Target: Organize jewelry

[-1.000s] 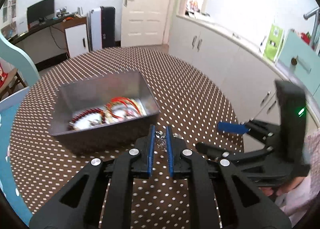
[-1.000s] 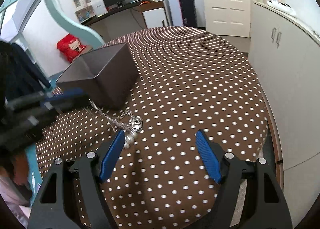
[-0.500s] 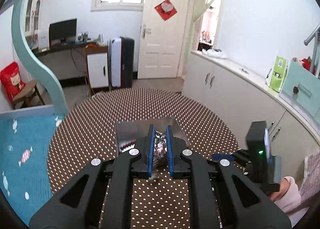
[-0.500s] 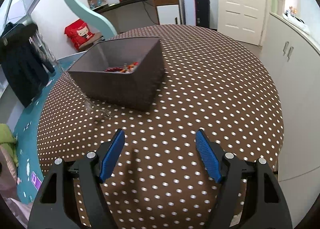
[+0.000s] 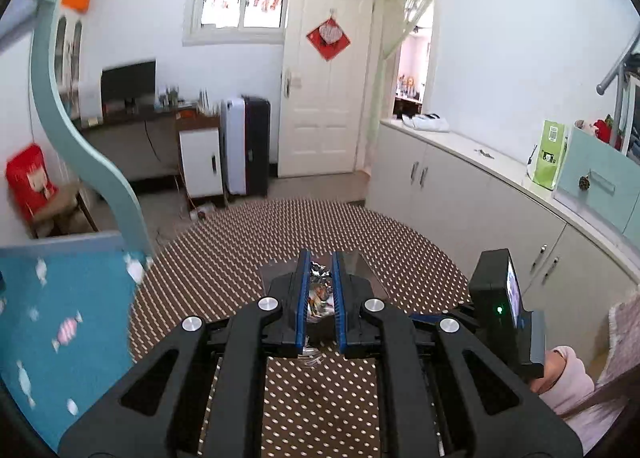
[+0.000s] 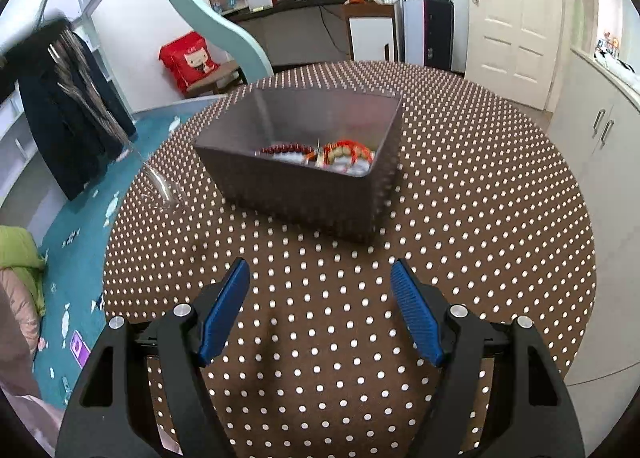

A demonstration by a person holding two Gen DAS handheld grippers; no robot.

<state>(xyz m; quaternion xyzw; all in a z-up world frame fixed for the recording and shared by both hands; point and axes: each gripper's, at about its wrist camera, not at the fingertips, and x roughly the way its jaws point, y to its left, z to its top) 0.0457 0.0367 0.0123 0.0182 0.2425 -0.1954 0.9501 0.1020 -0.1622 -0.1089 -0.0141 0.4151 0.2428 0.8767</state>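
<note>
My left gripper [image 5: 320, 262] is shut on a silver chain necklace [image 5: 320, 272] and holds it high over the table; the chain hangs down between the fingers. In the right wrist view the chain [image 6: 158, 182] shows as a blurred strand hanging left of the grey box [image 6: 304, 186]. The box holds red bead bracelets [image 6: 340, 150] and other jewelry. It shows partly behind my left fingers [image 5: 360, 270]. My right gripper [image 6: 320, 298] is open and empty, low over the table in front of the box.
The round table has a brown polka-dot cloth [image 6: 480, 218]. A teal curved bed frame [image 5: 92, 146] and blue rug [image 6: 80, 226] lie to the left. White cabinets [image 5: 480, 194] run along the right. The right gripper's body [image 5: 504, 306] sits at the right in the left wrist view.
My left gripper has risen high off the table with the necklace, lifting the chain clear. My right gripper has drawn back and swung to face the box.
</note>
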